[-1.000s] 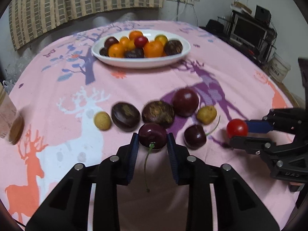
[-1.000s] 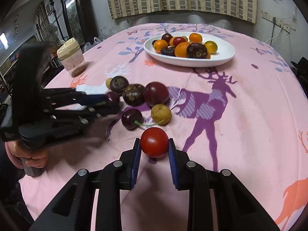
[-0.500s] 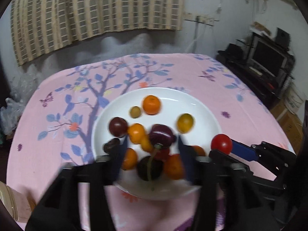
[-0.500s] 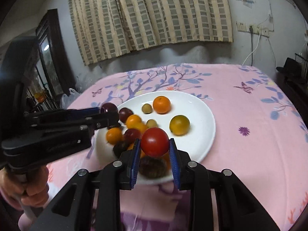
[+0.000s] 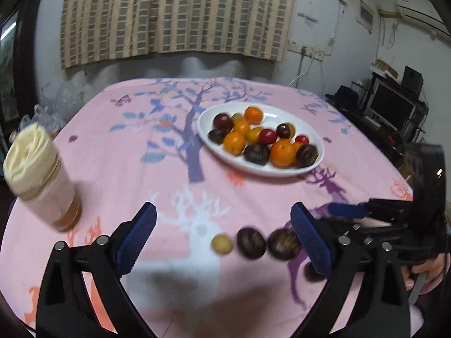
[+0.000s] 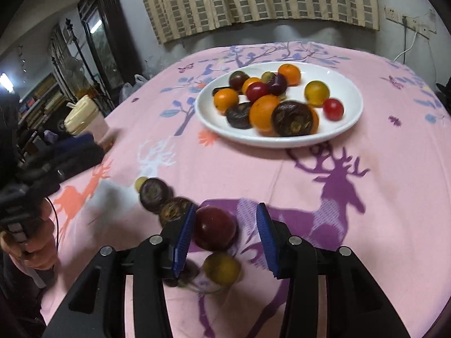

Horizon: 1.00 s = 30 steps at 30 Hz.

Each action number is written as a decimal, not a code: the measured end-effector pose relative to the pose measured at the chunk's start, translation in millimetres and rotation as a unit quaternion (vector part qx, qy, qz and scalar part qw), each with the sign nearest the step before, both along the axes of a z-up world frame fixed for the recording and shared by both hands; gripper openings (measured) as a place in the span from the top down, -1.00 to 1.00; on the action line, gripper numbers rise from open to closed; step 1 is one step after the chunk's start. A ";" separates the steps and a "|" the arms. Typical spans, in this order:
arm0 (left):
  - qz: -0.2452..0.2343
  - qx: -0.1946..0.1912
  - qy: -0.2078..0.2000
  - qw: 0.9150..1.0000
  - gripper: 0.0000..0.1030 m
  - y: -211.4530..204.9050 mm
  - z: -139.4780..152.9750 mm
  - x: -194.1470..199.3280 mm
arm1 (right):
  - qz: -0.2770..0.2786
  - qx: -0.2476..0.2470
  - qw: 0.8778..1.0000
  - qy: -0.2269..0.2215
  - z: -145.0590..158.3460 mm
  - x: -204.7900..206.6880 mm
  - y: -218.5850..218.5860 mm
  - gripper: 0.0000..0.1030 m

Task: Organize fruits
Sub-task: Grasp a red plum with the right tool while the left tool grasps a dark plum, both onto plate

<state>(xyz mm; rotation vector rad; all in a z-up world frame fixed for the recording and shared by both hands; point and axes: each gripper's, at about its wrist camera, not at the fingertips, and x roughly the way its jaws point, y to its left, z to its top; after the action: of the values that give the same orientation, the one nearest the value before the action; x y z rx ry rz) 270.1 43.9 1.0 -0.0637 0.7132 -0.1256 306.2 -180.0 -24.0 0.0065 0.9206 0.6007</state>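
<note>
A round table with a pink tablecloth (image 5: 118, 152) stands under a striped curtain (image 5: 174, 14). The cloth has trees and deer printed on it.

From the left wrist camera, the left gripper (image 5: 224, 238) is spread wide with nothing between its blue pads. A white plate (image 5: 315, 133) sits far back on the table, full of fruit: orange ones, dark purple ones, a small red tomato (image 5: 302, 139). Near the gripper, three fruits lie in a row on the cloth: a little yellow fruit (image 5: 222, 244), then a dark purple fruit (image 5: 251, 242), then a brown-purple fruit (image 5: 284, 244) that is partly behind the right pad. A jar (image 5: 39, 180) with a cream lid stands on the left side of the table. The right gripper (image 5: 346, 215) comes in from the right; I cannot tell from here how far apart its fingers are.

From the right wrist camera, the right gripper (image 6: 225, 242) is open too. A big dark red plum (image 6: 215, 228) lies on the cloth between its pads, close to the left pad and apart from the right one. A yellow fruit (image 6: 222, 268) lies just below the plum. Two dark fruits sit to the left. The plate (image 6: 349, 90) is farther back, and the red tomato (image 6: 333, 109) rests on its right side. The left gripper (image 6: 70, 152) shows blurry at the left edge.
</note>
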 end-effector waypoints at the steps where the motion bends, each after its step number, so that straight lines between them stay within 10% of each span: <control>1: -0.001 -0.002 0.010 1.000 -0.82 2.1 -5.0 -1.4 | 0.003 -0.001 1.000 0.002 -0.2 -2.6 1.9 0.13; 17: 0.020 -0.008 0.023 1.000 -0.82 15.1 -13.5 -5.7 | 0.019 -0.009 0.999 0.027 -15.5 -3.5 9.0 0.26; 25: -0.111 0.071 0.025 0.991 -0.17 -28.5 -30.2 -2.4 | 0.004 0.072 0.997 0.010 11.5 -10.4 -21.7 0.25; 30: -0.200 0.139 0.012 0.970 -0.14 -43.8 -33.2 -5.5 | 0.012 0.063 0.998 0.020 8.8 -11.1 -23.3 0.25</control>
<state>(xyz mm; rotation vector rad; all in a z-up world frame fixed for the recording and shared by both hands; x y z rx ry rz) 264.6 0.1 -32.2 0.3502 0.7554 -0.4093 295.1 -203.3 -15.3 0.1223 0.9217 0.6824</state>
